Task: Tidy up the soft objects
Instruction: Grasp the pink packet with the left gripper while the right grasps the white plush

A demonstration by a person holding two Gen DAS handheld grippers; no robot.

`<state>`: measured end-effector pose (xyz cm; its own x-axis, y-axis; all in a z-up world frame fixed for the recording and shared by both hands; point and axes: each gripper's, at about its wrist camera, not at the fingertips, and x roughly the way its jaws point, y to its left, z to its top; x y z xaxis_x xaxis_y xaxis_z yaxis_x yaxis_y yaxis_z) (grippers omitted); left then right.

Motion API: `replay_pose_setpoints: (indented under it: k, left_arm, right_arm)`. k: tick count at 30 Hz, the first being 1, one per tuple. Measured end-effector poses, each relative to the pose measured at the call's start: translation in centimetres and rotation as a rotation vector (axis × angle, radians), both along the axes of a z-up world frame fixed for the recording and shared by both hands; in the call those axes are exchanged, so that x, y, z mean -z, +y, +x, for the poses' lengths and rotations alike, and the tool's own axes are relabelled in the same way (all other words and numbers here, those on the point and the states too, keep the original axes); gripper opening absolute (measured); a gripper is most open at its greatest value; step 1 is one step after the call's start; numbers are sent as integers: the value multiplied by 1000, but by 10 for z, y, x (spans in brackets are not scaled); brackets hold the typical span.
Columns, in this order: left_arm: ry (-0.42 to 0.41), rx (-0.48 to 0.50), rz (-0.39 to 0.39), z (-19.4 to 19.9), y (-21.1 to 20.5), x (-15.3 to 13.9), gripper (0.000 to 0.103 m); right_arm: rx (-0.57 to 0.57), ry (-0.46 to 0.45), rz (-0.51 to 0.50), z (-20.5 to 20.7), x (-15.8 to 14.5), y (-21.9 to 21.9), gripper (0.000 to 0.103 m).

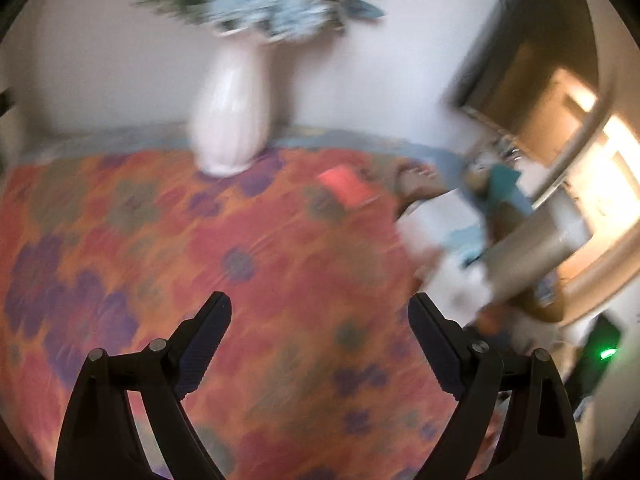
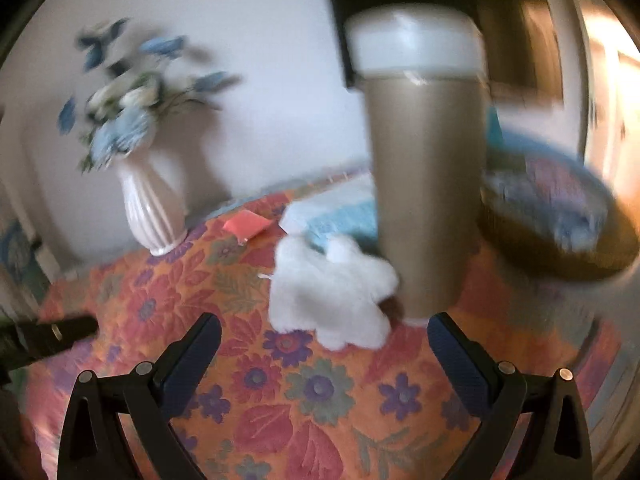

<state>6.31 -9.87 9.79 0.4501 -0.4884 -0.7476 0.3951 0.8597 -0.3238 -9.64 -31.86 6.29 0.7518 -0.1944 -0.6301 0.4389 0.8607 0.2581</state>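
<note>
Floral tablecloth [image 2: 256, 380] covers the table. My left gripper [image 1: 320, 344] and right gripper [image 2: 324, 364] both gape wide, empty. White fluffy piece [image 2: 332, 292] lies touching the tall canister [image 2: 424, 184]; a hasty grab could topple it.

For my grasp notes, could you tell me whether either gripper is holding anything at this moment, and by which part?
Nothing is held. The left gripper and the right gripper both stand open over the floral tablecloth.
</note>
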Motion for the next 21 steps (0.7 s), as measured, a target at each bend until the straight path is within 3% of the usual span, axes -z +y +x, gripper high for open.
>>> replay_pose_setpoints:
  k: [3,5,9,13,17,21]
  left_arm:
    - [-2,22,32,43,-28,8,89]
    - [20,54,28,68,-48,22,89]
    - [122,50,-49,115,-78,58,89]
    - [153,-4,-91,152,-94,84,89]
    - [91,82,-34,154,-118,81,89]
    - [-10,150,111,136,-143,85,85]
  right_arm:
    - [28,43,197,13,14,-19,103]
    - [56,57,261,19,22,-27,103]
    - [79,55,275,27,31,-38,103]
    - [91,30,280,23,29,-46,103]
    - [112,-29,320,10,31,-60,103]
    - [88,10,290,24,32,-58,103]
